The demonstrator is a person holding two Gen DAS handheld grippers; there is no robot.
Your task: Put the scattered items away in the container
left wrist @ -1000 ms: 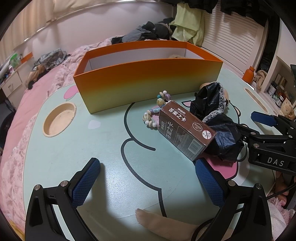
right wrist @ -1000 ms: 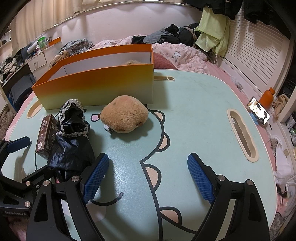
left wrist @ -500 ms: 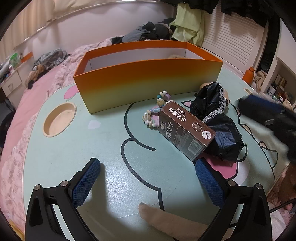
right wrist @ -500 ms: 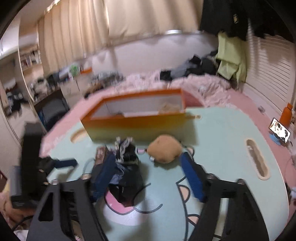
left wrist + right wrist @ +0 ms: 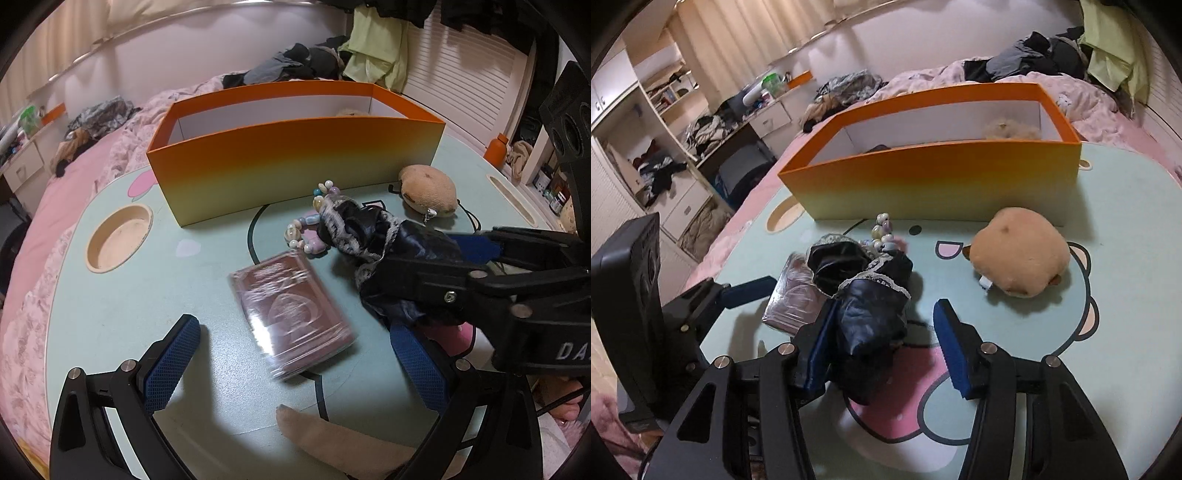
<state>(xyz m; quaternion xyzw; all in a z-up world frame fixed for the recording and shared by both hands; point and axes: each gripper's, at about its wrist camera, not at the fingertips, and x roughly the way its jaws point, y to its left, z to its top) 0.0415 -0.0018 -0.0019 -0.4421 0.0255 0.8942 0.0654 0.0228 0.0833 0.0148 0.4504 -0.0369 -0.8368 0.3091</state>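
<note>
An orange box (image 5: pixel 295 162) stands at the back of the table, also in the right wrist view (image 5: pixel 934 177). A brown card box (image 5: pixel 291 314) lies flat and blurred between the fingers of my open left gripper (image 5: pixel 295 365). A black lace-trimmed cloth (image 5: pixel 864 295) lies between the jaws of my open right gripper (image 5: pixel 886 350), touching the left pad; the cloth also shows in the left wrist view (image 5: pixel 384 251). A bead bracelet (image 5: pixel 310 221) and a tan plush (image 5: pixel 1019 254) lie in front of the orange box.
The table (image 5: pixel 184 295) is mint green with cartoon print and a round cup recess (image 5: pixel 120 238). A furry item (image 5: pixel 1008 129) lies inside the orange box. Pink bedding (image 5: pixel 44 206) surrounds the table. An orange bottle (image 5: pixel 496 149) stands far right.
My right gripper swung left and came down around the black cloth. The brown card box tipped off the cloth and dropped flat on the table, nearer my left gripper.
</note>
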